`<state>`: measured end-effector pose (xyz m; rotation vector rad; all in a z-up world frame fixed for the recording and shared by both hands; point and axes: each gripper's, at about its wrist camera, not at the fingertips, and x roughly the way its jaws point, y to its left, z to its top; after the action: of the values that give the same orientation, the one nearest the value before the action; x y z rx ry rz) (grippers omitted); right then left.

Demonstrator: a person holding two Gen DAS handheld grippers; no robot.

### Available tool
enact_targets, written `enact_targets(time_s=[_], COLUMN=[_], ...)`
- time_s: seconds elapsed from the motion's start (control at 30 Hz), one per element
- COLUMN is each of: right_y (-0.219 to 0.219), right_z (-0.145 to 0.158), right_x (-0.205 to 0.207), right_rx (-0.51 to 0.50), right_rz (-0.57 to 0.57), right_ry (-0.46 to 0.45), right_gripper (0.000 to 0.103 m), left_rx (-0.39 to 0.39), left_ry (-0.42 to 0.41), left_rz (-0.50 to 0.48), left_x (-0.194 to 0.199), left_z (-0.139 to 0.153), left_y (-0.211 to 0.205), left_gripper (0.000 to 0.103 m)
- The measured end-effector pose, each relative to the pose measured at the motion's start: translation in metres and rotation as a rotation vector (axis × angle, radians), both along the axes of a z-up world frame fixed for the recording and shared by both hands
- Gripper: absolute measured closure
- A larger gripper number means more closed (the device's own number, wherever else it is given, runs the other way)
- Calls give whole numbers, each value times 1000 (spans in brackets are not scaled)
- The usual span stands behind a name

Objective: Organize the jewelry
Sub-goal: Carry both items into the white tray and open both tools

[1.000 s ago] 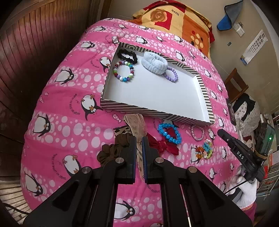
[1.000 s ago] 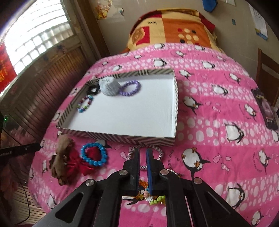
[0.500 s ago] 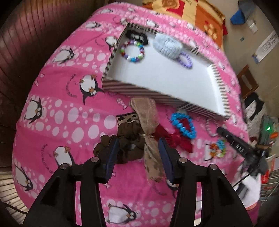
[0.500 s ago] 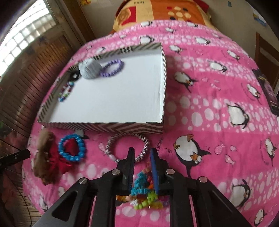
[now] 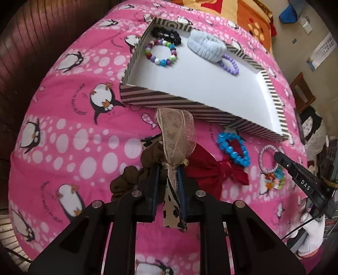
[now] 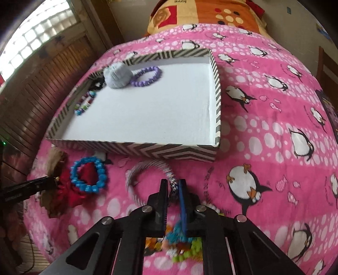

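A striped tray (image 5: pixel 160 99) (image 6: pixel 135 147) lies on the pink penguin blanket. It holds a black scrunchie (image 5: pixel 166 35), a multicoloured bead bracelet (image 5: pixel 161 52), a pale blue scrunchie (image 5: pixel 206 45) (image 6: pixel 117 75) and a purple bracelet (image 5: pixel 230 64) (image 6: pixel 146 76). My left gripper (image 5: pixel 168 169) is shut on the knot of a beige ribbon bow (image 5: pixel 176 135), above a brown scrunchie (image 5: pixel 128 179). My right gripper (image 6: pixel 173 186) is shut on a silver woven bracelet (image 6: pixel 147 167) in front of the tray. A colourful bead bracelet (image 6: pixel 179 243) lies under it.
A red bow (image 5: pixel 207 169) (image 6: pixel 67 190) and a blue bead bracelet (image 5: pixel 233 149) (image 6: pixel 88 176) lie in front of the tray between the grippers. An orange pillow (image 6: pixel 200 14) is at the head of the bed. A wooden wall (image 6: pixel 36 88) stands on the left.
My left gripper opened, came down and closed on the beige bow. My right gripper moved forward past the colourful bracelet and closed on the silver bracelet.
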<state>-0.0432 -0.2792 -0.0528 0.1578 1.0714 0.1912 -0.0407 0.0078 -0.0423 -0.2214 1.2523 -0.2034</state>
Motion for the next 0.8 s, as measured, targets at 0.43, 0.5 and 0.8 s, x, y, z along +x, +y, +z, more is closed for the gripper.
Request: enact_targets(time_s=[0.43, 0.5, 0.8], right_y=[-9, -7, 2], right_z=[73, 78, 94], right_x=[-29, -29, -18], right_rx=[86, 84, 71], right_rz=[-5, -3, 13], right_ry=[-158, -166, -199], right_gripper=[96, 96, 96], left_rx=[-83, -97, -103], left_ry=[-163, -180, -225], left_rz=[-13, -21, -39], left_x=[-13, -10, 7], left_z=[90, 98, 116], left_y=[9, 8, 1], left_gripper=[89, 89, 89])
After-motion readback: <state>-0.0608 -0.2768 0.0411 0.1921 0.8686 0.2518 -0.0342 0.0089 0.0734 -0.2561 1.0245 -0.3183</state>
